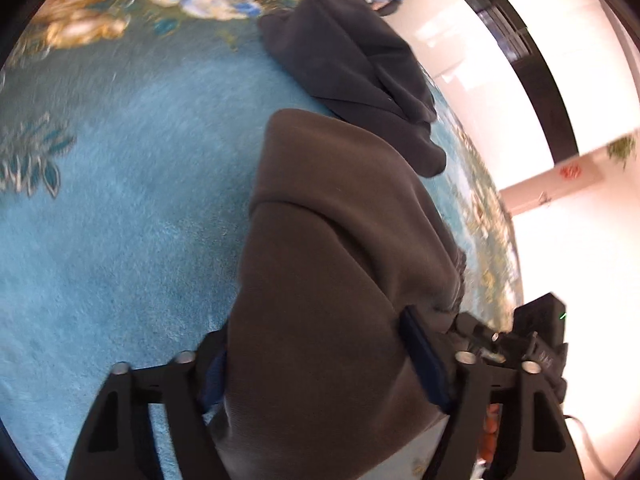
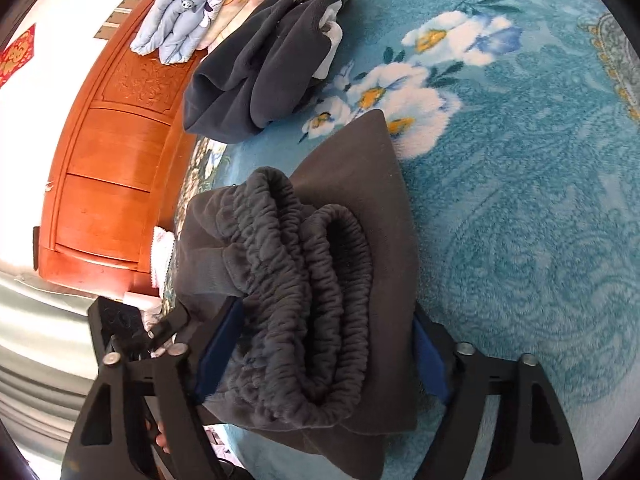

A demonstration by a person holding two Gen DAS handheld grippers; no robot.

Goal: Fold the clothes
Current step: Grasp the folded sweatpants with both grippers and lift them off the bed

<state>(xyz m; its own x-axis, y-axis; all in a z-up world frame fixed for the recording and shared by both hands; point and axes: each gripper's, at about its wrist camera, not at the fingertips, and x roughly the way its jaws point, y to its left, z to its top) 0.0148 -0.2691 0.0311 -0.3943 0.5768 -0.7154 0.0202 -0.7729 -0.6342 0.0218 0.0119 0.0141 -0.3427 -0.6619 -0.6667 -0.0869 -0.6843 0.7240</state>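
Observation:
Dark grey-brown trousers lie folded on a teal flowered blanket. My left gripper is shut on one end of the folded bundle. My right gripper is shut on the other end, where the ruffled elastic waistband bunches between the blue pads. A second dark grey garment lies crumpled farther off; it also shows in the left wrist view.
A carved orange wooden headboard borders the blanket's edge. A rolled light-blue quilt and patterned bedding lie by the headboard. White wall and a dark door frame lie beyond the bed.

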